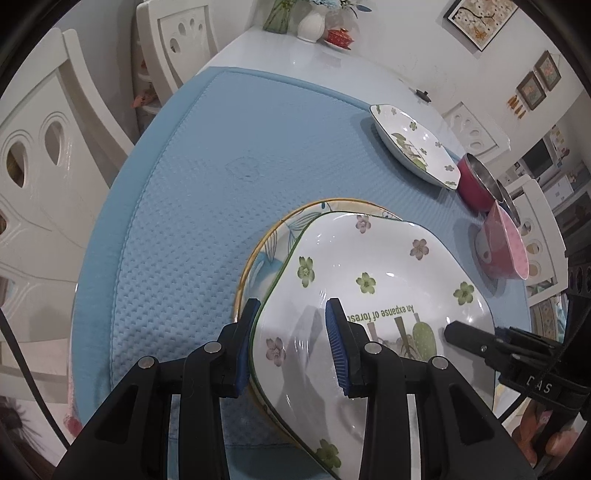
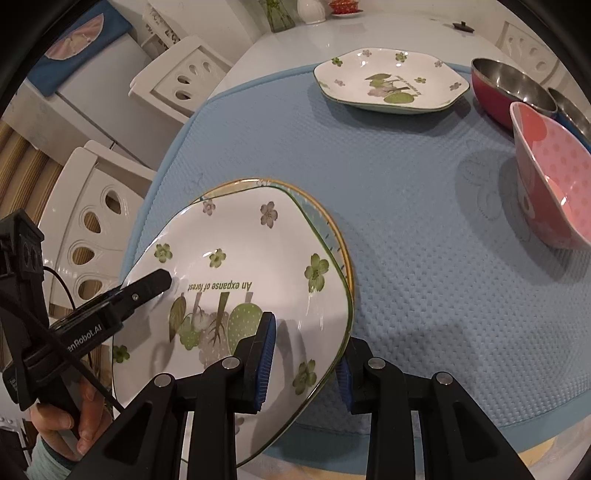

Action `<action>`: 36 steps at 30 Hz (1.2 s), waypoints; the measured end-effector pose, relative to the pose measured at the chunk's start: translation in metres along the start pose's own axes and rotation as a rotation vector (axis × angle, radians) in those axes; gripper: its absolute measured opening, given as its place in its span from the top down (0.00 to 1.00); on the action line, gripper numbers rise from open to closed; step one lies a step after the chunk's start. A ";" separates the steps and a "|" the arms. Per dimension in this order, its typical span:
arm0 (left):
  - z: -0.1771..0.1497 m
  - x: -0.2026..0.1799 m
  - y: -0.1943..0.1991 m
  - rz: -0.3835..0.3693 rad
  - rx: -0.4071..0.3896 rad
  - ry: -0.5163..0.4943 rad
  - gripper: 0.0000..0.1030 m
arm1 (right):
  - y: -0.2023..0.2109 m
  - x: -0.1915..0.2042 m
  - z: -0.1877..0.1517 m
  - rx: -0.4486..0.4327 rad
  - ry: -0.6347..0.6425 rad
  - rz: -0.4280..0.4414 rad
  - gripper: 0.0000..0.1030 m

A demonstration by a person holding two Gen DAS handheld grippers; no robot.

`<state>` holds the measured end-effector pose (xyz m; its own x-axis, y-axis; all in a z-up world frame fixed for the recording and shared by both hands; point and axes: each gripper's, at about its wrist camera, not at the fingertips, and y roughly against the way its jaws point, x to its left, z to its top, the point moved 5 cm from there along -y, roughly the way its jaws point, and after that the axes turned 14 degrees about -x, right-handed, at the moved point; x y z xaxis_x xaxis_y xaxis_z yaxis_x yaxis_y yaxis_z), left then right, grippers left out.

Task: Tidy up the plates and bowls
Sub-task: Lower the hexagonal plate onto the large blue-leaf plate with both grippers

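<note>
A white hexagonal plate with green flowers (image 1: 373, 295) (image 2: 243, 273) lies on a round plate with a gold rim (image 1: 273, 240) (image 2: 332, 229) on the blue mat. My left gripper (image 1: 291, 332) is open, its fingers on either side of the flowered plate's left rim. My right gripper (image 2: 306, 350) is open, its fingers on either side of the plate's right rim. A second flowered plate (image 1: 413, 144) (image 2: 388, 81) lies at the far side of the mat.
A pink dotted bowl (image 1: 506, 243) (image 2: 554, 177), a red steel-lined bowl (image 1: 476, 181) (image 2: 509, 92) and another steel bowl (image 2: 572, 110) stand at the right. White chairs (image 1: 48, 155) surround the table. Vases (image 1: 310, 22) stand at the far end.
</note>
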<state>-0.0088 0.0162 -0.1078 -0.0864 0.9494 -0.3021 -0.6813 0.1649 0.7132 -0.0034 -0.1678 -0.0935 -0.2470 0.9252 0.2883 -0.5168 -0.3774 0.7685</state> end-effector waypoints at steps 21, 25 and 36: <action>0.004 0.006 -0.002 -0.032 0.032 0.091 0.66 | -0.009 -0.010 0.001 0.071 -0.126 0.047 0.71; 0.003 0.008 -0.003 -0.049 0.052 0.117 0.66 | -0.008 -0.015 -0.001 0.088 -0.184 0.079 0.71; 0.003 0.008 0.001 -0.054 0.099 0.081 0.66 | 0.001 -0.022 -0.001 0.073 -0.242 0.104 0.71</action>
<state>-0.0082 0.0251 -0.1075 -0.1123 0.9143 -0.3891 -0.6120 0.2448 0.7520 0.0007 -0.1883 -0.0997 -0.0878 0.8675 0.4896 -0.4362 -0.4754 0.7640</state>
